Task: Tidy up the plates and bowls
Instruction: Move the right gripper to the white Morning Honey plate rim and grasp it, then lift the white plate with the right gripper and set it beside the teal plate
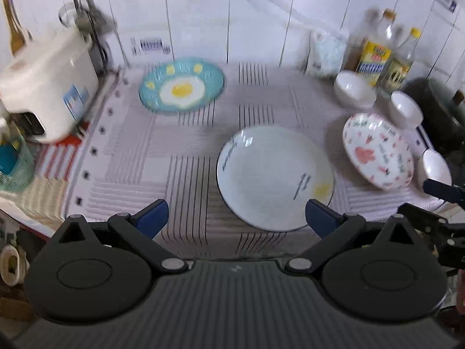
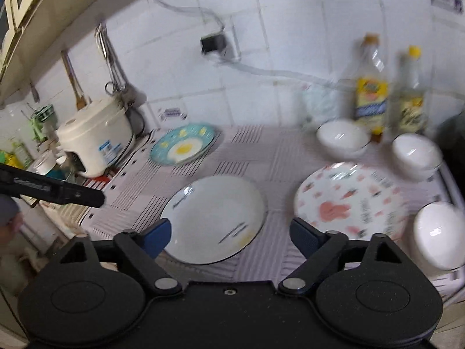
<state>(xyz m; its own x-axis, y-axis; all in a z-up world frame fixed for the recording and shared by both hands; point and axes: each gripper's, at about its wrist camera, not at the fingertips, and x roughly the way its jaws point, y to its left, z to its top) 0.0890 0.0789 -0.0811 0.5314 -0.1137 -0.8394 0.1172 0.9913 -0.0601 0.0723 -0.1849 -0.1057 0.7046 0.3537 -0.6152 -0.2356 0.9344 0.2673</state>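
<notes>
A plain white plate (image 1: 274,176) (image 2: 213,218) with a thin dark rim lies on the striped cloth (image 1: 186,145) (image 2: 247,157) in the middle. A teal plate (image 1: 181,84) (image 2: 183,143) painted like a fried egg lies at the back left. A white plate with pink figures (image 1: 377,151) (image 2: 348,200) rests at the right. Three white bowls (image 1: 353,88) (image 2: 341,137) stand around it, one behind (image 1: 405,109) (image 2: 417,151) and one at the near right (image 1: 437,168) (image 2: 438,234). My left gripper (image 1: 237,218) hovers open over the cloth before the white plate. My right gripper (image 2: 229,235) is open over that plate's near edge.
A white rice cooker (image 1: 49,84) (image 2: 94,142) stands at the left edge. Two oil bottles (image 1: 375,52) (image 2: 372,99) and a white bag (image 1: 325,53) line the tiled back wall. A dark pot (image 1: 436,116) sits at the far right. Utensils hang above the cooker.
</notes>
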